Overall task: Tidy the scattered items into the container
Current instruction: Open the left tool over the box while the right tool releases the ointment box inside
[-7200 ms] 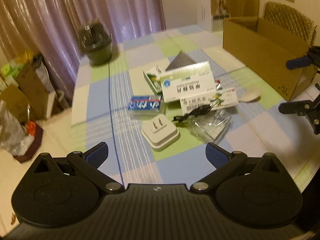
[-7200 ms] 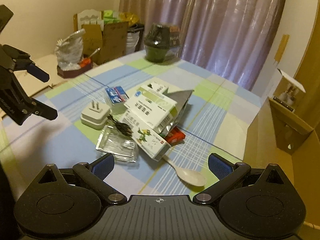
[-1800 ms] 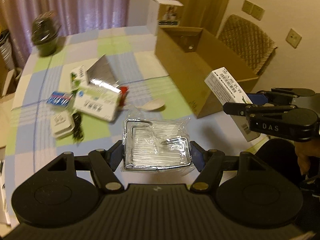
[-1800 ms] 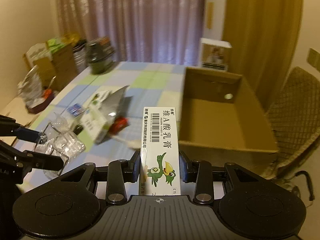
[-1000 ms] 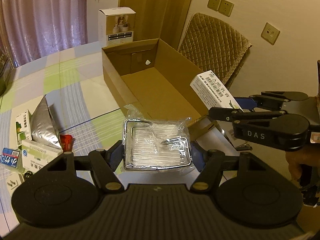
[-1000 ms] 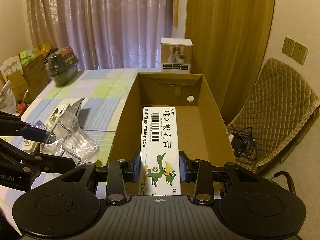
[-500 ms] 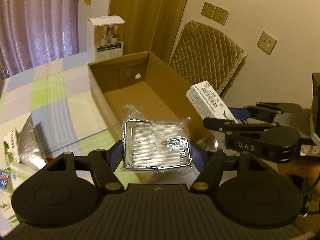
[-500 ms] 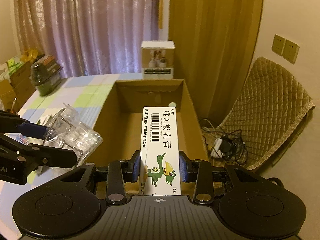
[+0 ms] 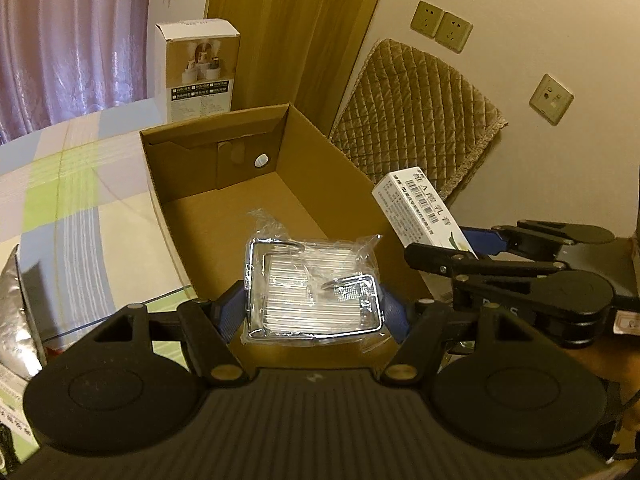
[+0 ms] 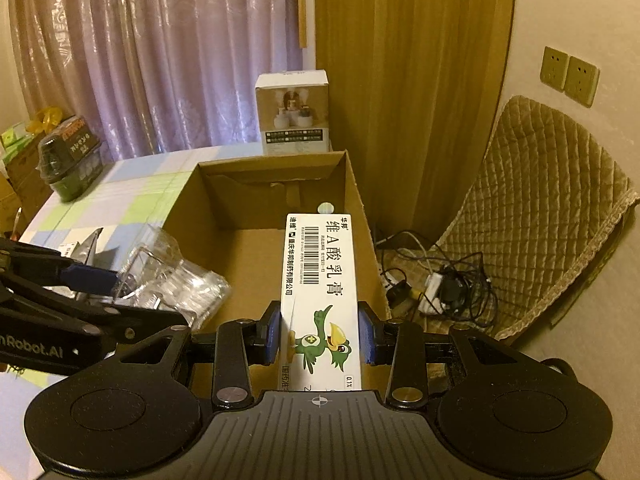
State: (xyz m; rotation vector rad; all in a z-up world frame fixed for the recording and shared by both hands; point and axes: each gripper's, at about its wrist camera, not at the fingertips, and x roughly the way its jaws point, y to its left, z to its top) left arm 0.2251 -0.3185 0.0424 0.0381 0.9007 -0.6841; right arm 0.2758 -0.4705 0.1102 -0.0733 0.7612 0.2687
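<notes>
My left gripper is shut on a chrome wire rack wrapped in clear plastic, held over the near end of the open cardboard box. In the right wrist view my right gripper is shut on a long white medicine carton with a green bird, held over the same box near its right wall. The box interior looks bare. From the left wrist view the right gripper and the carton appear at the right; from the right wrist view the left gripper and the wrapped rack appear at the left.
A white product box stands on the checked tablecloth behind the cardboard box. A silver pouch lies at the left. A dark pot sits far left. A quilted chair and floor cables are to the right.
Both grippers have moved forward with their loads and now hang over the cardboard box, which fills more of each view. The grips are unchanged.
</notes>
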